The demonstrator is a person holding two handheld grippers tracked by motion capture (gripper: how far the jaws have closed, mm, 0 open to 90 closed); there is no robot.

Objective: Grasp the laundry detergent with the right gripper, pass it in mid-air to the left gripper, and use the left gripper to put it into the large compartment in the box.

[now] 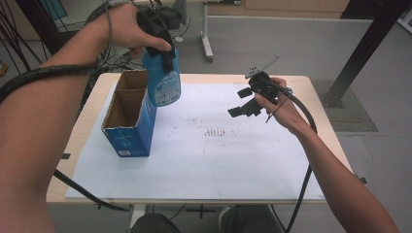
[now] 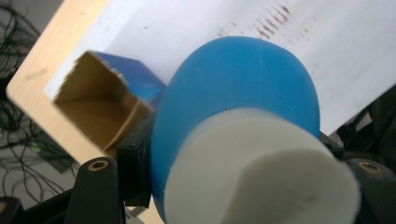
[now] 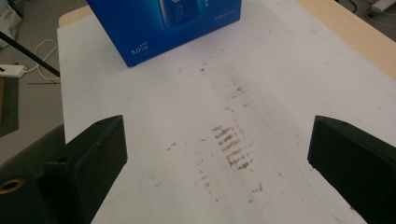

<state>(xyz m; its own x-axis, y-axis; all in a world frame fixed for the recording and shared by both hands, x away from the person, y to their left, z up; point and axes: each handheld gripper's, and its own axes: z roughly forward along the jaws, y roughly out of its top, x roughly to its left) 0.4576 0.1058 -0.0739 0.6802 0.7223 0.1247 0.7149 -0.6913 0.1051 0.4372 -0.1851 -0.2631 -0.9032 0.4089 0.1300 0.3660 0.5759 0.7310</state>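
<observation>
now, by item:
bottle (image 1: 164, 80): blue plastic with a white cap, held in the air just above the open top of the box, at about 10 o'clock on the desk; hangs nearly upright, base down.
left tool (image 1: 163, 51): clamped on the bottle at its neck, just under the white cap (image 2: 261, 172); jaws close together on either side.
right tool (image 1: 245, 102): jaws spread wide, nothing between them; hovers over the sheet at about 2 o'clock, well apart from the box.
box (image 1: 128, 128): blue carton, stands upright with its top flaps open, brown inside; looks empty from above.
handling: probably light to middling, stiff walls, smooth and likely slippery; neck is the narrowest part, so best taken there, under the cap shoulder, to stop sliding through.
carton risk: thin card, light, likely to tip or shift if the bottle base catches the rim; free tool could steady its side.
surface: pale wooden desk (image 1: 318, 104) covered by a white sheet (image 1: 272, 165), scuffed with small dark reddish marks near the middle.
room: grey floor, cables at 11 o'clock, a dark post at 1 o'clock.
</observation>
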